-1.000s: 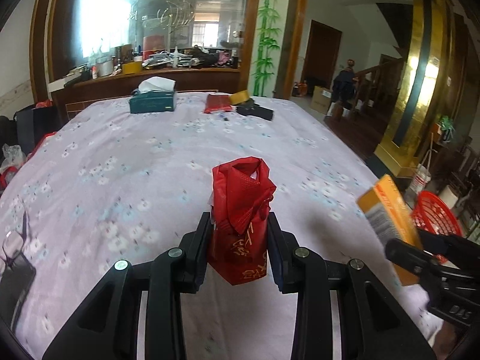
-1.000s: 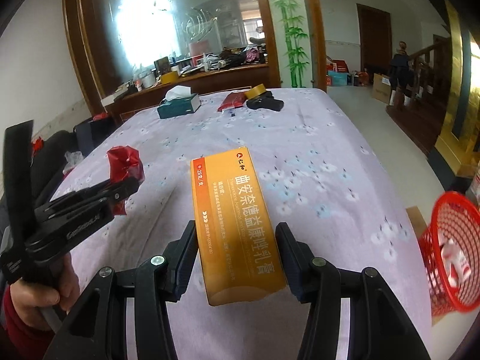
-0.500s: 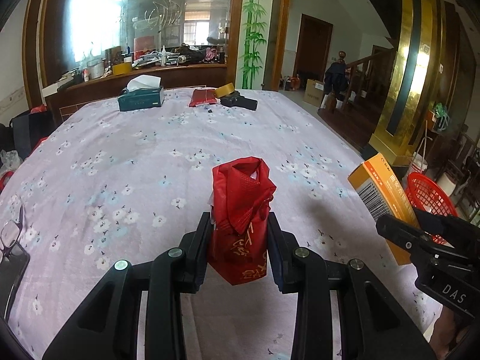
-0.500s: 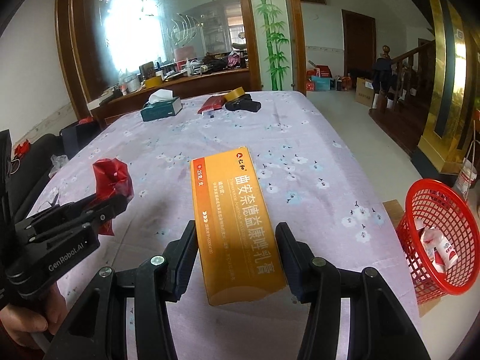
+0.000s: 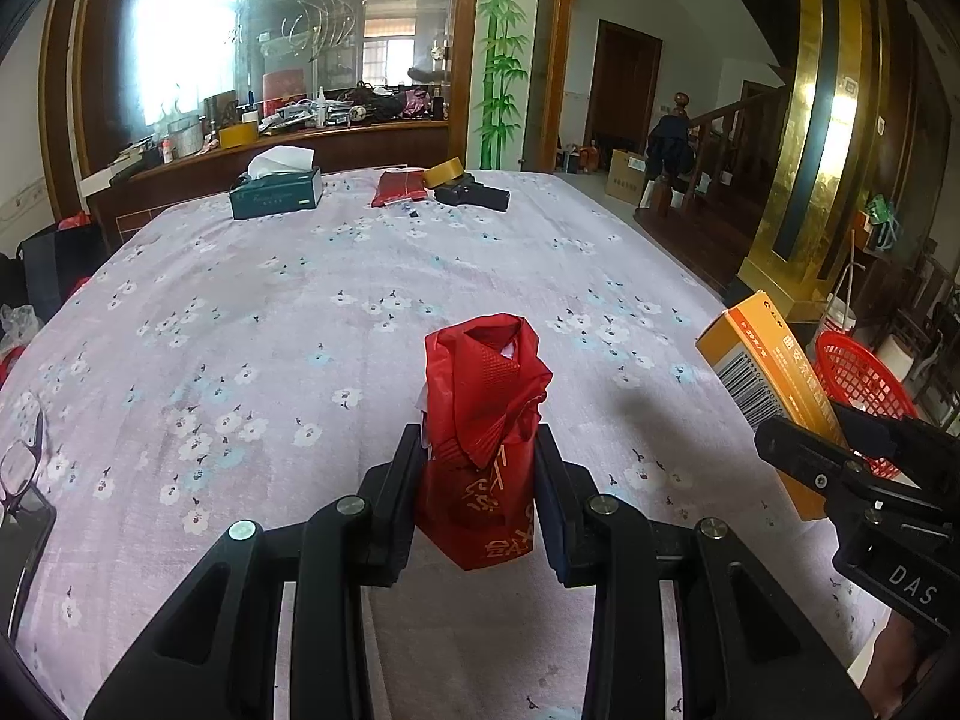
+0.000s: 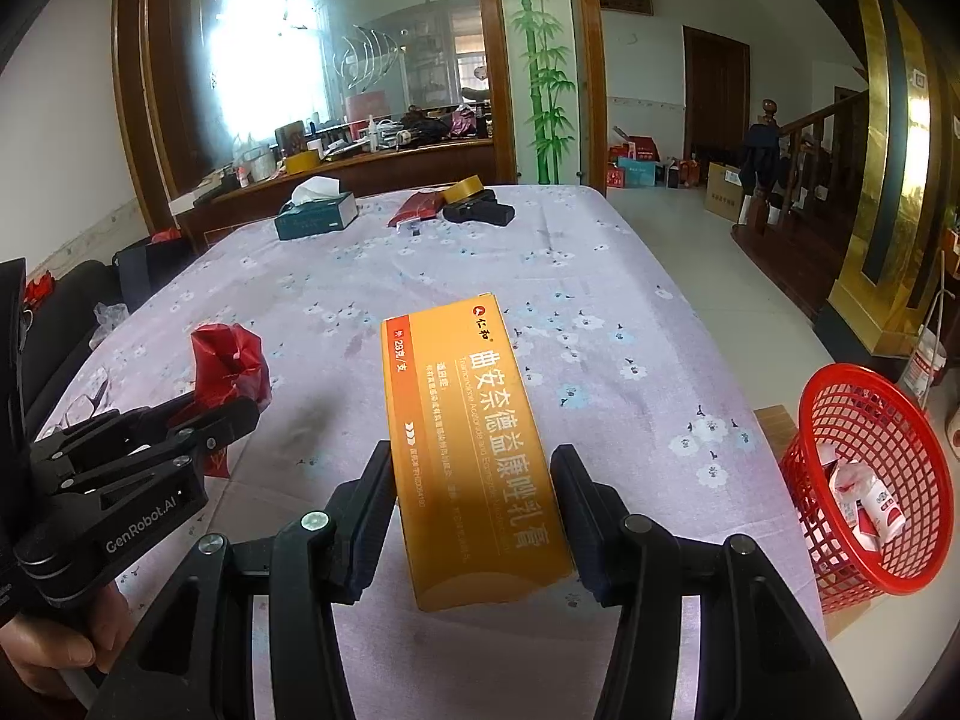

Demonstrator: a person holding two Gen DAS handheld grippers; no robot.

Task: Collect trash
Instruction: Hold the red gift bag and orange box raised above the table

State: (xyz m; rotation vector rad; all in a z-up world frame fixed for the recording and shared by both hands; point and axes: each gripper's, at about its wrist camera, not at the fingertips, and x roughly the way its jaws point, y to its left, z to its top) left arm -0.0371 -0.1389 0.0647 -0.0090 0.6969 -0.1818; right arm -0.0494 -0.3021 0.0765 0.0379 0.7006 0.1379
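My left gripper (image 5: 478, 462) is shut on a crumpled red foil packet (image 5: 480, 396), held upright above the flowered lilac tablecloth (image 5: 300, 300). My right gripper (image 6: 474, 468) is shut on a long orange carton (image 6: 474, 420) with printed characters, its far end pointing away over the table. Each wrist view catches the other tool: the right gripper (image 5: 804, 426) with the carton (image 5: 756, 354) at the right edge, the left gripper (image 6: 234, 414) with the red packet (image 6: 228, 360) at the left. A red mesh basket (image 6: 840, 396) holding wrappers stands on the floor beside the table's right edge.
At the table's far end lie a green tissue box (image 5: 276, 195), a flat red packet (image 5: 399, 187), a tape roll (image 5: 444, 171) and a black object (image 5: 474, 197). Spectacles (image 5: 18, 468) rest at the left edge. A cluttered wooden counter and a staircase lie beyond.
Both grips hold as before. The red basket has come further into the right wrist view, and the left gripper has shifted slightly over the table with its packet.
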